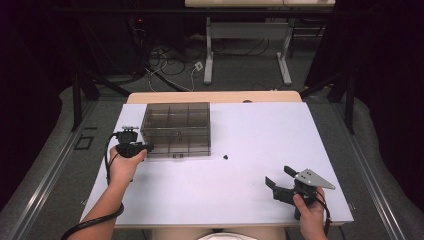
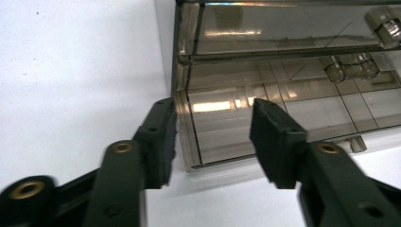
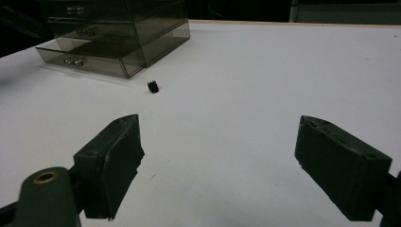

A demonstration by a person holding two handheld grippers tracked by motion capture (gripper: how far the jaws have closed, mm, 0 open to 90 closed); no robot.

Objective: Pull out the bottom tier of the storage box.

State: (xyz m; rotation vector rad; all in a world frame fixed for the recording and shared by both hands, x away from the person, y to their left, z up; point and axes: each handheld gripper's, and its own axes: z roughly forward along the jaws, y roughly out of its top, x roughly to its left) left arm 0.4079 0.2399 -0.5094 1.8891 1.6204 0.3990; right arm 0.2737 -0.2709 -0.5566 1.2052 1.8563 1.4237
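Smoky plastic drawer box [image 1: 176, 129] far left on worktop [image 1: 250, 150]; left tool [image 2: 213, 137] open, straddling its corner. Right tool [image 3: 217, 165] open, near right, well apart. Small black piece [image 3: 152, 86] between.

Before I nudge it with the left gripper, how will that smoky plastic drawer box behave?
Probably stiff: the drawer box has thin, hard clear walls. Likely light, so it may slide on the smooth white table. Its bottom drawer sits partly out and could shift. The left gripper is at its corner.
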